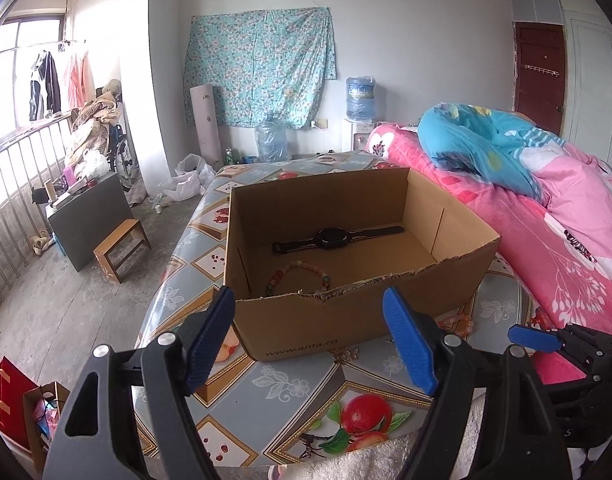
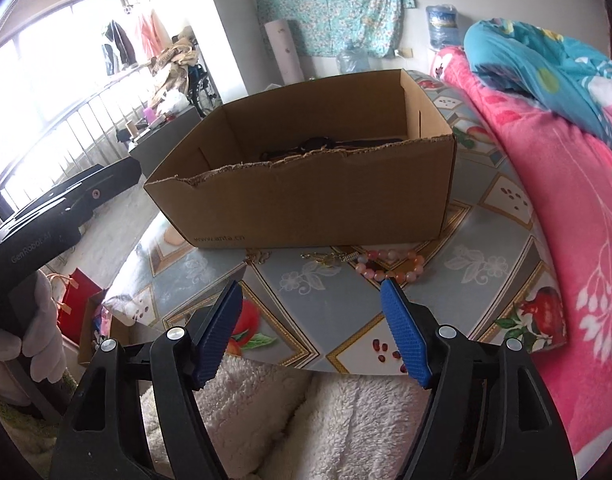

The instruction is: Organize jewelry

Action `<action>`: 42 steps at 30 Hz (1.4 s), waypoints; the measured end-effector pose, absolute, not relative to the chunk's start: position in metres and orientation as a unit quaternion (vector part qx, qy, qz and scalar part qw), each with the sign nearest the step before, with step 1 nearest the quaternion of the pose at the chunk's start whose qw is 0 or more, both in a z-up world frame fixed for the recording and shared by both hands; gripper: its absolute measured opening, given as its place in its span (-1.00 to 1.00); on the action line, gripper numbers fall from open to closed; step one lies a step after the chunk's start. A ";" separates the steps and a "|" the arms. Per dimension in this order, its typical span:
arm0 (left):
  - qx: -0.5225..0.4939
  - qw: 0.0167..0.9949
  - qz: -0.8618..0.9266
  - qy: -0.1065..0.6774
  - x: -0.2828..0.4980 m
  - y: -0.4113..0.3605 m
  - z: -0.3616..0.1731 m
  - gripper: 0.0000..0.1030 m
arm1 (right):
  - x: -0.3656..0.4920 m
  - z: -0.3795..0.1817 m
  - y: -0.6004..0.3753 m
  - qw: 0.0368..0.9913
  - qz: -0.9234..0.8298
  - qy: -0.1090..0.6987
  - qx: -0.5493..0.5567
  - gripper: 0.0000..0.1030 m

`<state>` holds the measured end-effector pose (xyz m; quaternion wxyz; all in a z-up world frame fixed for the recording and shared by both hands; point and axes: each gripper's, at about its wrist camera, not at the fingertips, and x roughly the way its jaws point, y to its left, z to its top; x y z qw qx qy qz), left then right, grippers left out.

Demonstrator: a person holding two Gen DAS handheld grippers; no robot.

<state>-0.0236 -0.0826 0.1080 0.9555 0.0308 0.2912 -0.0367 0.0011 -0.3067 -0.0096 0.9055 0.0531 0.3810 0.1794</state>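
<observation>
An open cardboard box [image 1: 370, 312] [image 2: 306, 208] stands on the patterned table. Inside it lie a black wristwatch [image 1: 334, 237] and a bead bracelet [image 1: 296, 278] near the torn front wall. My left gripper [image 1: 308, 312] hovers open just in front of that wall, nothing between its blue pads. On the table right of the box lies a pink and orange bead bracelet [image 2: 390, 266] [image 1: 458, 322] beside a small gold trinket [image 2: 326, 258]. My right gripper [image 2: 312, 296] is open above the tablecloth, its right pad close to the pink bracelet. Nothing is held.
A pink floral quilt [image 2: 566, 200] and a blue pillow [image 1: 486, 140] border the table on the right. The table's edge [image 1: 158, 296] drops to the floor on the left, where a wooden stool [image 1: 122, 248] stands. White fleece [image 2: 306, 420] lies below my right gripper.
</observation>
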 end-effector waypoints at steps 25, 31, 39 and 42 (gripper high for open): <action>0.039 0.949 -0.049 0.309 -0.035 -0.052 0.078 0.46 | -0.124 -0.081 -0.277 0.983 0.069 0.164 0.039 0.84; 0.031 0.951 -0.052 0.304 -0.040 -0.047 0.079 0.46 | -0.130 -0.081 -0.269 0.983 0.082 0.162 0.014 0.84; 0.025 0.952 -0.048 0.302 -0.044 -0.042 0.080 0.46 | -0.133 -0.080 -0.270 0.984 0.081 0.157 0.013 0.84; 0.026 0.952 -0.051 0.302 -0.045 -0.041 0.079 0.46 | -0.129 -0.077 -0.275 0.984 0.076 0.162 0.025 0.84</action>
